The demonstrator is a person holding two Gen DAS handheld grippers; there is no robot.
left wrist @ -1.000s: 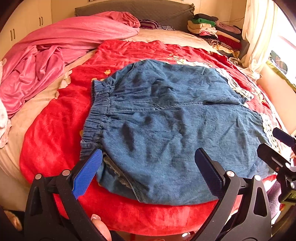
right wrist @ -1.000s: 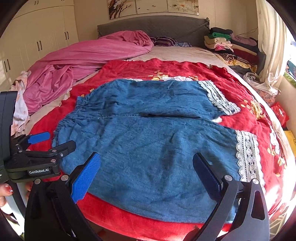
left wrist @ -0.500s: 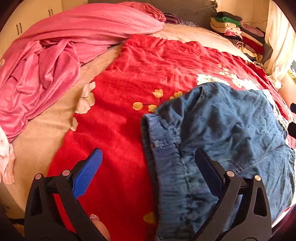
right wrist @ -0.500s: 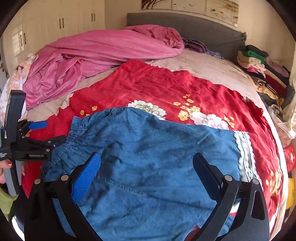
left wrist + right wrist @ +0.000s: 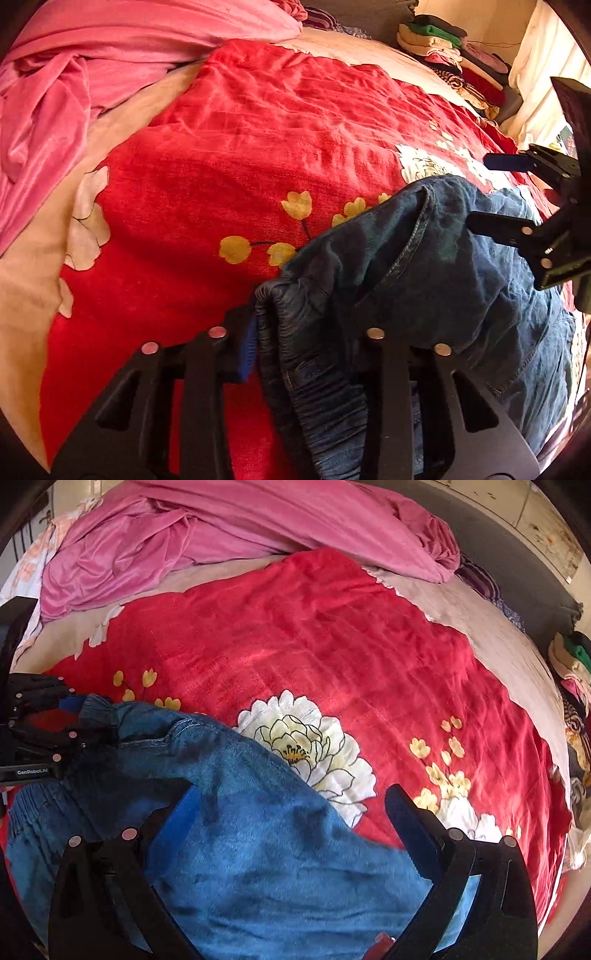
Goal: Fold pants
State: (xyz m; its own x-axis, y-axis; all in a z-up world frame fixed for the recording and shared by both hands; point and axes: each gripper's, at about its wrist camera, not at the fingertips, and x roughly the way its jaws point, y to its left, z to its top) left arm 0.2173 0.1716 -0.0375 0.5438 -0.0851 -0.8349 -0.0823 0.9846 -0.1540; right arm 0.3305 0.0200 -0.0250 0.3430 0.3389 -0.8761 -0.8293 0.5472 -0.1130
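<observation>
Blue denim pants (image 5: 424,280) (image 5: 258,849) lie on a red floral blanket (image 5: 258,147). My left gripper (image 5: 306,321) has its jaws closing on the gathered elastic waistband (image 5: 295,369), and the cloth is bunched and pinched between the pads. The right wrist view shows that same left gripper (image 5: 83,718) at the waistband corner on the left. My right gripper (image 5: 295,808) hangs open just above the denim, with cloth below the gap and nothing pinched. From the left wrist camera, the right gripper (image 5: 484,194) shows at the right edge, its jaws apart.
Crumpled pink bedding (image 5: 55,92) (image 5: 221,528) covers the far left of the bed. A stack of folded clothes (image 5: 443,48) (image 5: 569,664) stands at the far right by a pale curtain (image 5: 546,74). A grey headboard (image 5: 498,554) is behind.
Both hands slid toward the waistband end of the pants. The left jaws went from wide open to closed on the waistband. The right gripper rolled and stayed open.
</observation>
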